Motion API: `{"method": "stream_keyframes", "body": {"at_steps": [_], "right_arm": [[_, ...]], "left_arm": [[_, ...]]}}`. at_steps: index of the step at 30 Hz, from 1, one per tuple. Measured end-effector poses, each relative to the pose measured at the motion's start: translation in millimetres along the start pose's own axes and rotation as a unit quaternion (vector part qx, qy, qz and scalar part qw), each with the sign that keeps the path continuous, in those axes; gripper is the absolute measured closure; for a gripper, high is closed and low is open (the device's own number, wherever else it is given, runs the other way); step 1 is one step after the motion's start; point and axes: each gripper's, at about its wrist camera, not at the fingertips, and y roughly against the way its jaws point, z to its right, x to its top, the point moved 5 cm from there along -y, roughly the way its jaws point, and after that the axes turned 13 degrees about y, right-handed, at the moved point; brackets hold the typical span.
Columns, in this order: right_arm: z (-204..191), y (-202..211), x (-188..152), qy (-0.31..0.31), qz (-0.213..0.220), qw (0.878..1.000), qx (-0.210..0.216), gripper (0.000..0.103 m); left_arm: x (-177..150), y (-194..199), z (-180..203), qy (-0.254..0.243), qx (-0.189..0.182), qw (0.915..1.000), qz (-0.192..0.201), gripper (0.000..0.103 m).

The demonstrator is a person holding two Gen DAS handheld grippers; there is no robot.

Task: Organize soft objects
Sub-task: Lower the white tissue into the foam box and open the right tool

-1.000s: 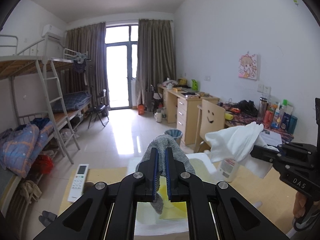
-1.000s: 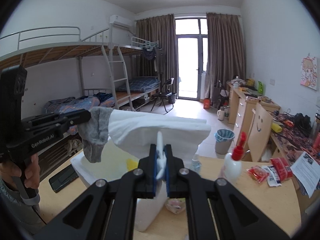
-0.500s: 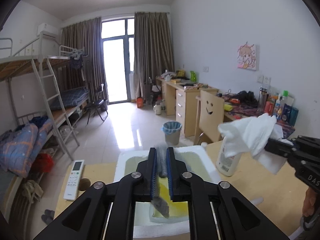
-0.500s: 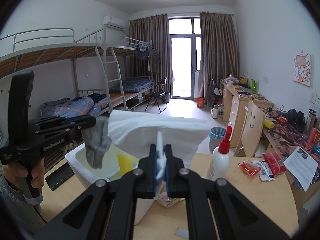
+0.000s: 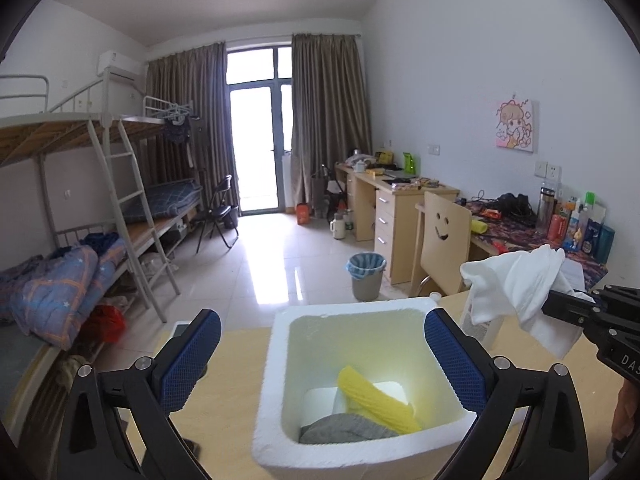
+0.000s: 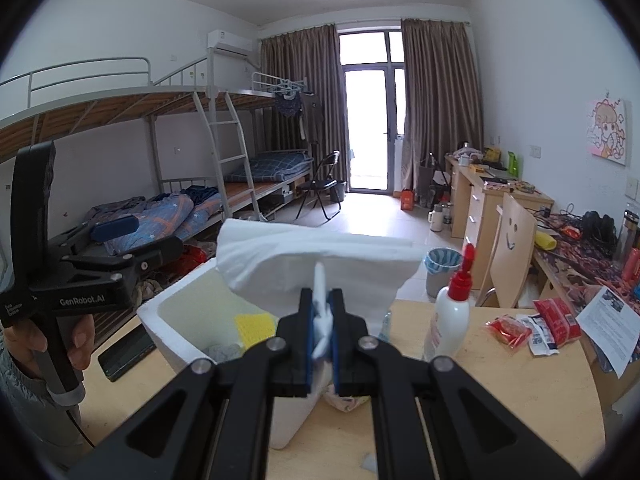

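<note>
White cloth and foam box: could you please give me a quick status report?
Left tool open above foam box. Right tool shut on white cloth, off to the box's right. Grey sock and yellow cloth inside. Nothing blocking the box.

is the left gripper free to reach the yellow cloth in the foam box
Probably yes: the left gripper is open and empty above the foam box, whose top is uncovered, and the yellow cloth lies exposed beside the grey sock.

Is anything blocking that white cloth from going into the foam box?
Nothing visible does. The right gripper holds the white cloth just beside the box, whose top is open. The left gripper hovers open over it, and the grey sock and yellow cloth lie low inside.
</note>
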Motion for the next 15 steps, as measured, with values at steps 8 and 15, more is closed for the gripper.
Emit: {"method": "stream_keyframes", "body": {"at_steps": [8, 15], "right_arm": [[-18, -9, 5, 0.013, -0.001, 1.0, 0.02, 0.094], [-31, -22, 14, 0.017, -0.001, 0.999, 0.04, 0.094]], "left_arm": [[6, 20, -24, 0.018, 0.027, 0.9992, 0.024, 0.001], [0, 26, -58, 0.041, 0.085, 0.9947, 0.043, 0.001]]}}
